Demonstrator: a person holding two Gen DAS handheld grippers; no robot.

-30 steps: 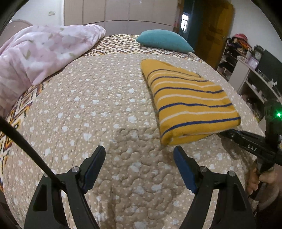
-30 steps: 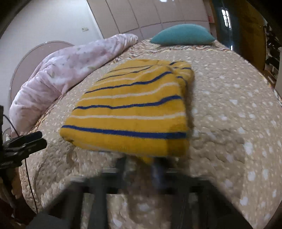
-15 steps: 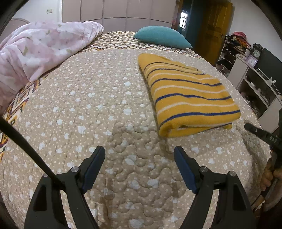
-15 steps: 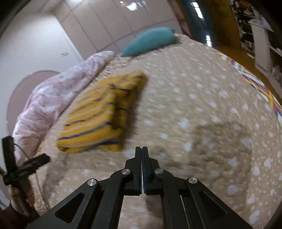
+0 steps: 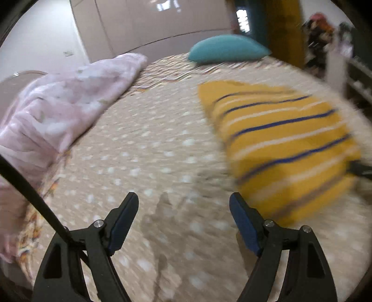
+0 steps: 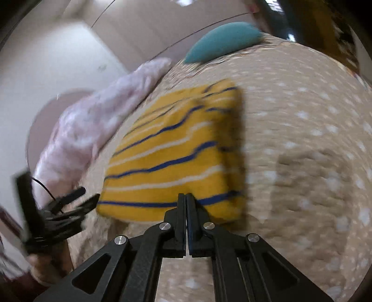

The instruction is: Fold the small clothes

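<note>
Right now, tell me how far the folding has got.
Done, by the look of it: the striped yellow sweater lies as a compact folded rectangle on the bed. In hand: nothing. The left gripper is open over bare quilt, and the right gripper is shut on nothing at the sweater's near edge. Left: no other small clothes show, only a pink blanket and a teal pillow.

We note a bed (image 5: pixel 162 148) under a beige quilted cover with pale spots; a patterned sheet shows along its far edge. A teal pillow (image 5: pixel 226 51) lies at the head. A pink floral blanket (image 5: pixel 62 111) is bunched along one side. Behind stands a run of pale wardrobe panels (image 5: pixel 148 21), with ceiling light reflected on them, and beside them a white wall (image 6: pixel 46 60). Cluttered shelving (image 5: pixel 348 62) lines the other side, blurred.
</note>
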